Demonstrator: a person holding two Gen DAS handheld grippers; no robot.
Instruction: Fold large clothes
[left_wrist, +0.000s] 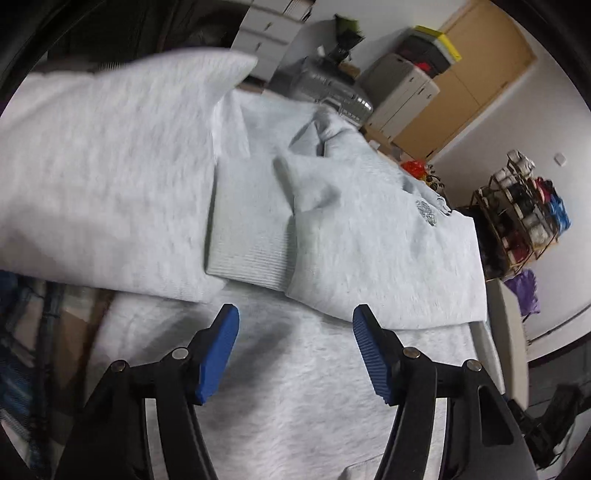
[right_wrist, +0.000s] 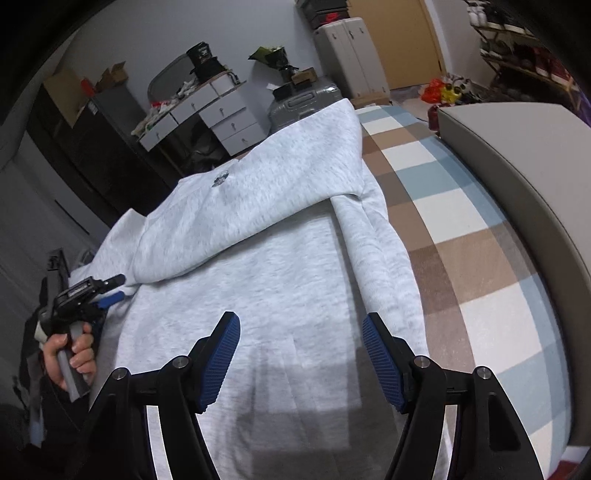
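Sweatshirt flat under both tools, L & R agape.

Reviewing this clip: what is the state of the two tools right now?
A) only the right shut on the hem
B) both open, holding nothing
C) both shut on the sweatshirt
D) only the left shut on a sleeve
B: the left tool and right tool both hover with blue pads spread apart above the light grey fleece sweatshirt, gripping no fabric.

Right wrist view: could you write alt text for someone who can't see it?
A light grey sweatshirt lies partly folded on a checked bedspread. The right gripper, blue-padded and open, hovers over its near end. At far left, a hand holds the left gripper at the garment's edge.
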